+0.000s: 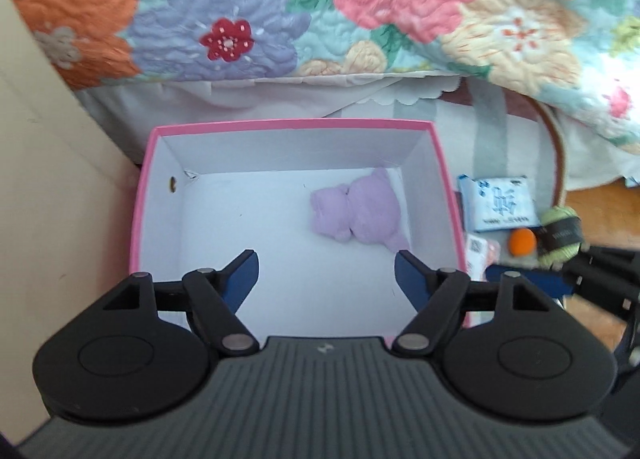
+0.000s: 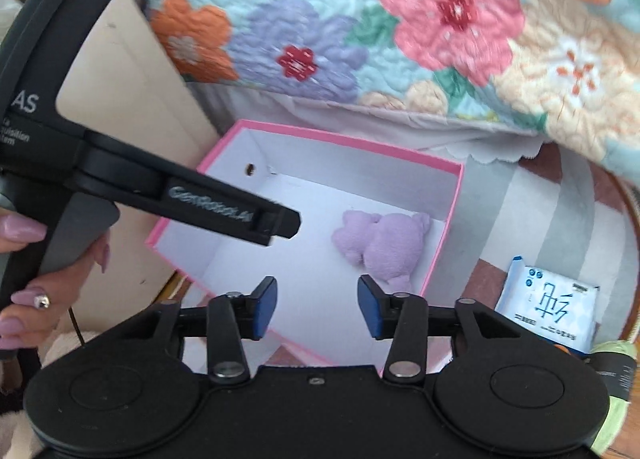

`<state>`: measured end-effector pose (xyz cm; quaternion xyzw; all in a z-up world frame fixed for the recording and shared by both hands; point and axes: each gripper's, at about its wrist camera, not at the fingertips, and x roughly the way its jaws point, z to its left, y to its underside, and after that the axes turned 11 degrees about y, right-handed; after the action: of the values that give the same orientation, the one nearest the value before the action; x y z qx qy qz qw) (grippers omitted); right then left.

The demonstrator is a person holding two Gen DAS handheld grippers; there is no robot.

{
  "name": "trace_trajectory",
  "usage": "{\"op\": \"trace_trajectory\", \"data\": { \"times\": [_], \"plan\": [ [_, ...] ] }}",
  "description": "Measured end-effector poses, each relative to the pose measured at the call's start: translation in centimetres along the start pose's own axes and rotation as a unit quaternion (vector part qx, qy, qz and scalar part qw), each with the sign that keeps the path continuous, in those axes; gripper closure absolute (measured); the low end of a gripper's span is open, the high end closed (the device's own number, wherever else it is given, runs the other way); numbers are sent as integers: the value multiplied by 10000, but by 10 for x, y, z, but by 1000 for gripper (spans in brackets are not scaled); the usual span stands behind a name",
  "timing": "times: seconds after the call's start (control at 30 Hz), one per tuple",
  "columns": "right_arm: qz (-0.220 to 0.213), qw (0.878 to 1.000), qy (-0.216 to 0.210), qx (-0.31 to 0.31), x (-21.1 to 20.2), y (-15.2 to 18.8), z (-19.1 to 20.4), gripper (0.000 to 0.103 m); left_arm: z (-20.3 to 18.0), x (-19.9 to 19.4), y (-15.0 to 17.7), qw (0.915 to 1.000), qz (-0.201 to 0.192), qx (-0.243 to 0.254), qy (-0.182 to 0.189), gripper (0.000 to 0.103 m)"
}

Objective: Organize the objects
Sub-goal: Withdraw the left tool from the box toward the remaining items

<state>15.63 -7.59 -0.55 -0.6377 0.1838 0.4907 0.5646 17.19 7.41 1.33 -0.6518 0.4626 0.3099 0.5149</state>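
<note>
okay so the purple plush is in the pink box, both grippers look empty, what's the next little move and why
Probably swing the right gripper rightward toward the blue-and-white packet. Both grippers are open and empty, the purple plush already lies inside the pink box, and the packet, orange ball and green yarn sit outside, right of it.

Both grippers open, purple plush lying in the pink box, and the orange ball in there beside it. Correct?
Not quite. The ball lies outside the box, to its right by the yarn, as the left wrist view shows. The plush is alone inside; both grippers are open.
</note>
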Motion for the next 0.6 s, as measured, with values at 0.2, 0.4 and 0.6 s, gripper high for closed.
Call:
{"op": "trace_trajectory", "data": {
  "times": [0.2, 0.4, 0.6],
  "plan": [
    [-176, 9997, -81, -178, -58, 4, 2, 35, -23, -56, 25, 9984, -293, 474, -121, 22],
    [-391, 9985, 143, -363, -116, 15, 1, 16, -43, -98, 48, 9968, -361, 646, 299, 16],
    [-319, 9983, 276, -392, -152, 36, -13, 16, -66, -108, 75, 9944, -299, 874, 509, 12]
  ]
}}
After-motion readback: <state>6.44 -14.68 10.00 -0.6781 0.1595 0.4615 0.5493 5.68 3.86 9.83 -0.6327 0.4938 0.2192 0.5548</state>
